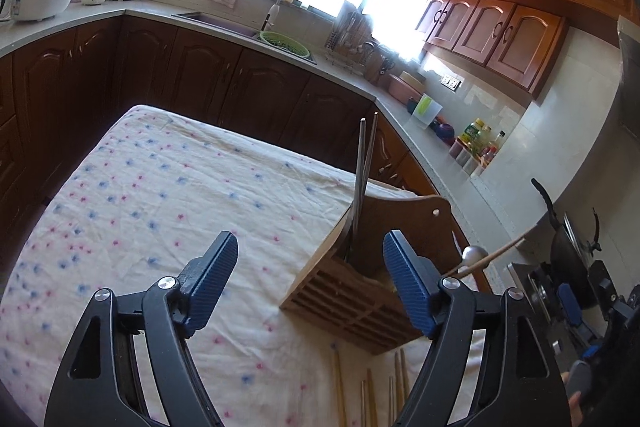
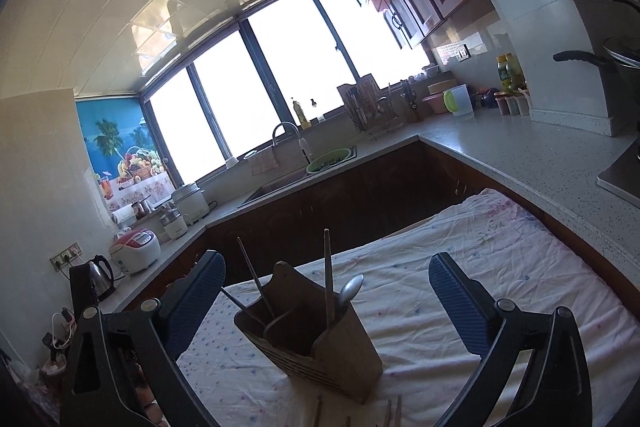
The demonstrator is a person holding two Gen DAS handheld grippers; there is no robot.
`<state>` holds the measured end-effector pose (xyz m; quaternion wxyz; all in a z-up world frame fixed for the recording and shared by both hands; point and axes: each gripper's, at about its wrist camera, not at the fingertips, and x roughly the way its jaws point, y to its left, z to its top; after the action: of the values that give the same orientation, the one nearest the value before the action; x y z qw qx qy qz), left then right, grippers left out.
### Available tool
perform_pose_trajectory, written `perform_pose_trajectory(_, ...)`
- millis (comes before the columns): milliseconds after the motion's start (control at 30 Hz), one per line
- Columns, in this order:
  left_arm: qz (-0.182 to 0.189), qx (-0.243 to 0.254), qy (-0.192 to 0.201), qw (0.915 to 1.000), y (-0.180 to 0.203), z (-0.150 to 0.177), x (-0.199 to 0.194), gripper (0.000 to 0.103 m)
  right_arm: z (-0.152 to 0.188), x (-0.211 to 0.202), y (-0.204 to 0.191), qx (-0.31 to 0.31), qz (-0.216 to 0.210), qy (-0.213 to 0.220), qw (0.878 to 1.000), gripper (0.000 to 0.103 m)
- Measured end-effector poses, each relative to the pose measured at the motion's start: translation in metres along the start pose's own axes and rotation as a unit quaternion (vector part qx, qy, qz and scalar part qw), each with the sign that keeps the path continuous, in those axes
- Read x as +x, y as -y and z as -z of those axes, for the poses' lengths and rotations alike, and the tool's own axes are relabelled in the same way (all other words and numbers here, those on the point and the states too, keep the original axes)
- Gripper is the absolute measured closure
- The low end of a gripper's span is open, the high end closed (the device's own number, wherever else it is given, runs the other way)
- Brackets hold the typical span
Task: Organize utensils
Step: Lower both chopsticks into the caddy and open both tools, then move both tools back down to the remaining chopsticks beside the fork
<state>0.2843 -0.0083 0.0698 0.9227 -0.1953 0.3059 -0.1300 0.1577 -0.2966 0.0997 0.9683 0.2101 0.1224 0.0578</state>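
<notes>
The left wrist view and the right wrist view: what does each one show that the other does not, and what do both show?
Only the left wrist view shows the other gripper at its right edge and a black pan behind it.

Only the right wrist view shows the kettle, the beach poster and the ceiling; it also looks into the holder, where a spoon stands.

Both show the wooden holder on the flowered cloth, loose chopsticks lying in front of it, and open, empty jaws.
</notes>
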Motion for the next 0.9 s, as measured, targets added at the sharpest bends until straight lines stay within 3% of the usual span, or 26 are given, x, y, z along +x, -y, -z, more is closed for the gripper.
perform_pose_trajectory(367,-0.016,-0.020,-0.036,0.9990,-0.022,0.057,-0.036,0.025,0.047,-0.033,0.017,0.009,0.020,-0.060,0.998,0.000)
perform_pose_trajectory(900,-0.033,-0.037,-0.099,0.9939,-0.046,0.130,-0.058,0.025,0.112,-0.065,0.039,0.026,0.047,-0.143,0.988,0.000)
